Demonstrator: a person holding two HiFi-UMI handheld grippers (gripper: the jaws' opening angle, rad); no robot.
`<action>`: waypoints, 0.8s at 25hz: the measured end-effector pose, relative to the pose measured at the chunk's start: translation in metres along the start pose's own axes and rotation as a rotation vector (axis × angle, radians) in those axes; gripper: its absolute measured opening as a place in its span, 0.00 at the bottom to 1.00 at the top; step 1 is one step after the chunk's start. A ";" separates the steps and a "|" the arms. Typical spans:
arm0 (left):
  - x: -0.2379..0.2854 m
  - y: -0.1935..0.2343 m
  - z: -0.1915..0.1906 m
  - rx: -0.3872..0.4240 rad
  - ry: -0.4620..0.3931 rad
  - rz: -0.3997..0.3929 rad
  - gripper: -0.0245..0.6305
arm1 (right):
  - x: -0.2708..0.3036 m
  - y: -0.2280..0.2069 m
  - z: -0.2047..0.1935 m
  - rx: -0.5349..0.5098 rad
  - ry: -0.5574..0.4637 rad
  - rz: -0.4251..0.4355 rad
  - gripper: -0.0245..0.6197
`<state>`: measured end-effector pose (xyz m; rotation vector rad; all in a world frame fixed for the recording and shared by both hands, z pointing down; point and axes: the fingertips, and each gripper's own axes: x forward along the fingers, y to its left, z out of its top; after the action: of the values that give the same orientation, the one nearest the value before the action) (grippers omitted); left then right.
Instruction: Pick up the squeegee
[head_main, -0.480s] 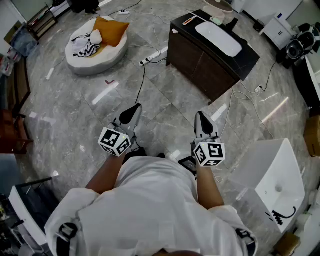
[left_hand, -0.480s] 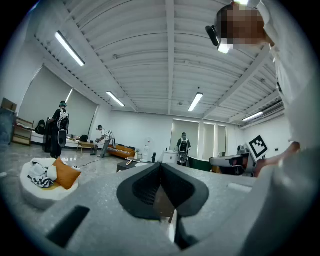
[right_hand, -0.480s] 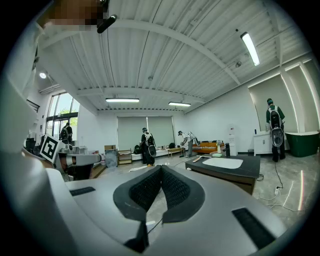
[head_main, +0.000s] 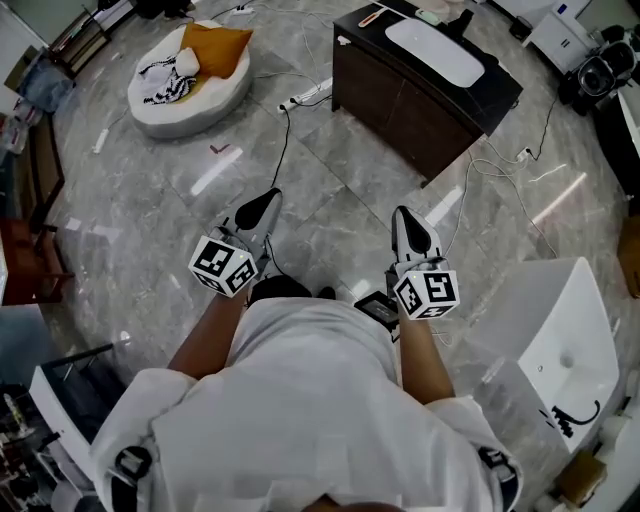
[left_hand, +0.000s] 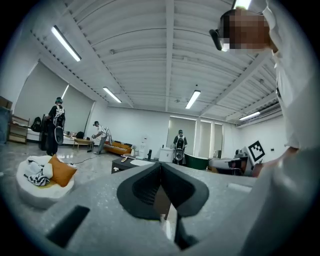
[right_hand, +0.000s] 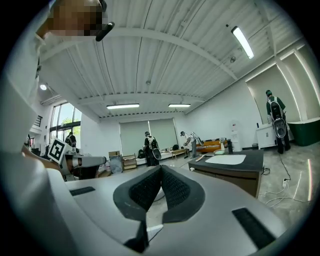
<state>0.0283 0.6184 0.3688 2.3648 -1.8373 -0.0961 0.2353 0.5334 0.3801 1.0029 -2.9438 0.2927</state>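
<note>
Floor (head_main: 150, 235) — left gripper (head_main: 268, 201), right gripper (head_main: 405, 218) closed

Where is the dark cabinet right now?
In the head view, the dark cabinet stands at upper right of centre, ahead of the right tool, with the round white cushion bed off to its left.
</note>
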 end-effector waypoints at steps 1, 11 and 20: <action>-0.002 0.000 0.000 0.001 0.004 -0.002 0.06 | 0.001 -0.002 0.002 0.006 -0.013 0.005 0.06; 0.007 0.016 -0.018 -0.055 0.041 -0.013 0.06 | 0.029 -0.015 0.003 0.057 -0.015 0.086 0.06; 0.081 0.064 -0.018 -0.097 0.012 -0.054 0.06 | 0.093 -0.048 0.002 0.052 0.041 0.086 0.06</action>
<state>-0.0106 0.5258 0.3991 2.3442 -1.7223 -0.1732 0.1911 0.4398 0.3936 0.8662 -2.9610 0.3890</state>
